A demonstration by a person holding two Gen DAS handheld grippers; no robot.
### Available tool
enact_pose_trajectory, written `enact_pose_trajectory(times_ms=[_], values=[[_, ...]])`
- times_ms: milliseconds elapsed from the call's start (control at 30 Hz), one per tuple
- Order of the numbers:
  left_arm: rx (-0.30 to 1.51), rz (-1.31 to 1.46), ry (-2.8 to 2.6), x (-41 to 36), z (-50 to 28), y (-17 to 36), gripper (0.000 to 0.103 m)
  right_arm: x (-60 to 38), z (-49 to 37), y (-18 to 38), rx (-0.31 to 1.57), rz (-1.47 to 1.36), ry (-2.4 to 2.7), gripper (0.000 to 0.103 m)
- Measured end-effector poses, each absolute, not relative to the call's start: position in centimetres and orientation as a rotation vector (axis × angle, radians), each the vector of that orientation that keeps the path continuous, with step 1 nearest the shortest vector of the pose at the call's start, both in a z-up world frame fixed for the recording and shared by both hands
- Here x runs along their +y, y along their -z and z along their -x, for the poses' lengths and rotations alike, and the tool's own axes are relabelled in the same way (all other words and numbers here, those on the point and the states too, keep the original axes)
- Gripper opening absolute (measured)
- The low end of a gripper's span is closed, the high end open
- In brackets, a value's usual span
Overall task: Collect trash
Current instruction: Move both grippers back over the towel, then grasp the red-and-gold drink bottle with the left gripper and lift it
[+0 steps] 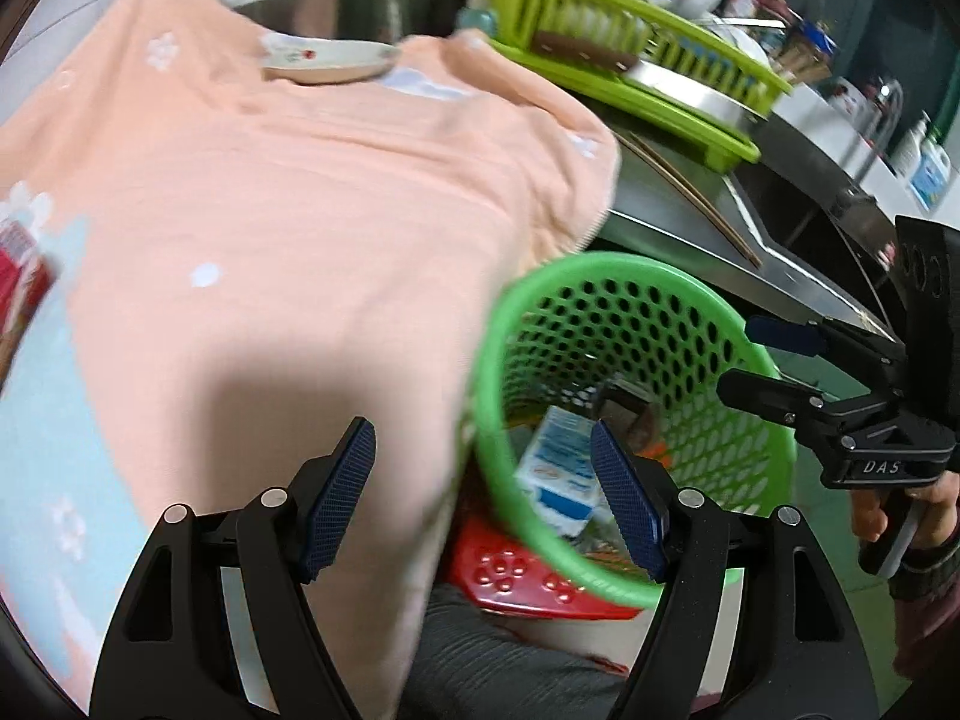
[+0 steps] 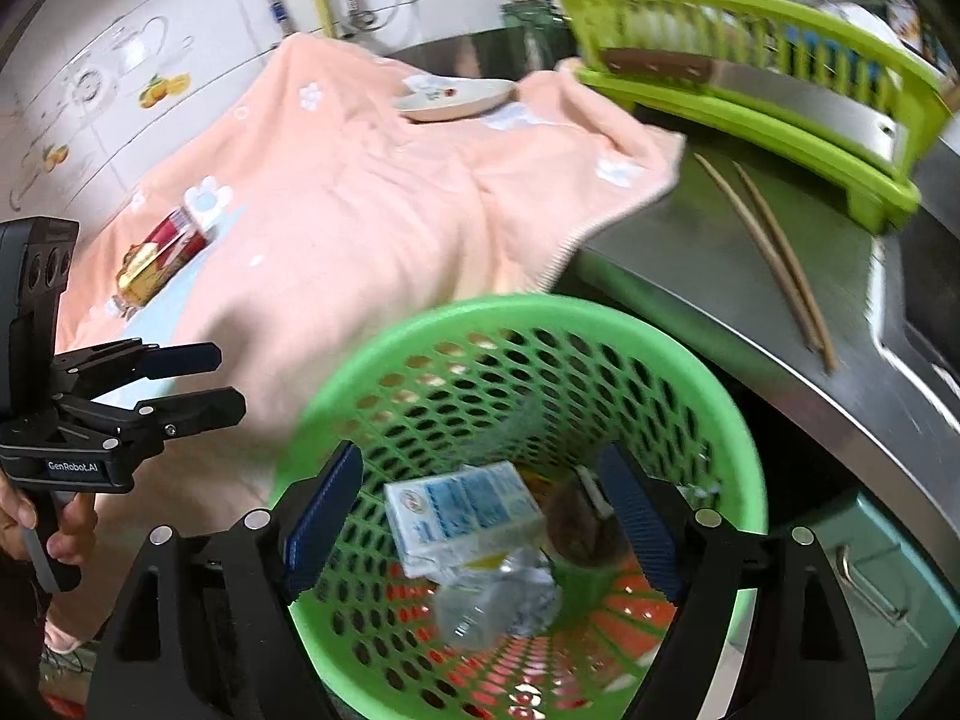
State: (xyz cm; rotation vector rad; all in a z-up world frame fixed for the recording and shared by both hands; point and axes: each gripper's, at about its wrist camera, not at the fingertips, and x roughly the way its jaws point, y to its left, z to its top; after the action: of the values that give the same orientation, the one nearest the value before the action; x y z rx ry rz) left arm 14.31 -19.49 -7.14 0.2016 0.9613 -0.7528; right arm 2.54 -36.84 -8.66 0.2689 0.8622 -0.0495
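Covering the steel counter (image 2: 720, 276) by the tiled wall (image 2: 150, 60), a peach towel (image 2: 372, 210); both grippers (image 1: 483, 492) (image 2: 480, 531) gape empty.

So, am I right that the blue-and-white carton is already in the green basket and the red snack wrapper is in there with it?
Not quite: the carton is in the green basket, but the red snack wrapper lies on the peach towel, as the right wrist view shows.

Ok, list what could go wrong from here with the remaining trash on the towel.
1. The red and gold wrapper lies on the loose peach towel; a pinch could snag cloth and drag the white plate.
2. The green perforated plastic basket sits below the counter edge, so a carried wrapper might drop short.
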Motion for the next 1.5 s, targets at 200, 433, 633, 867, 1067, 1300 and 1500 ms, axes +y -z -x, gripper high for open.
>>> enact_pose_trajectory(times_ms=[200,433,633,867,1067,1300,1500], values=[[0.940,-0.164,0.666,-14.7,-15.5,6.3,0.073,-33.6,-5.7,7.6,0.865,-0.231,-0.028,0.080],[0.924,-0.103,0.546,-8.5,-17.3,5.4,0.073,-29.6,-9.7,6.3,0.862,-0.177,-0.122,0.082],[0.890,-0.077,0.454,-4.2,-19.4,4.3,0.073,-26.2,-12.8,5.3,0.857,-0.143,-0.193,0.082],[0.854,-0.093,0.362,-0.5,-23.5,2.9,0.073,-23.1,-15.3,4.8,0.862,-0.105,-0.246,0.083],[0.834,-0.179,0.301,0.9,-27.7,2.2,0.080,-21.8,-17.1,5.1,0.880,-0.090,-0.269,0.083],[0.852,-0.340,0.291,0.3,-32.1,3.1,0.088,-20.3,-19.0,5.5,0.899,-0.070,-0.295,0.083],[0.876,-0.452,0.265,-0.3,-34.5,4.8,0.088,-19.7,-20.3,5.8,0.914,-0.060,-0.306,0.083]])
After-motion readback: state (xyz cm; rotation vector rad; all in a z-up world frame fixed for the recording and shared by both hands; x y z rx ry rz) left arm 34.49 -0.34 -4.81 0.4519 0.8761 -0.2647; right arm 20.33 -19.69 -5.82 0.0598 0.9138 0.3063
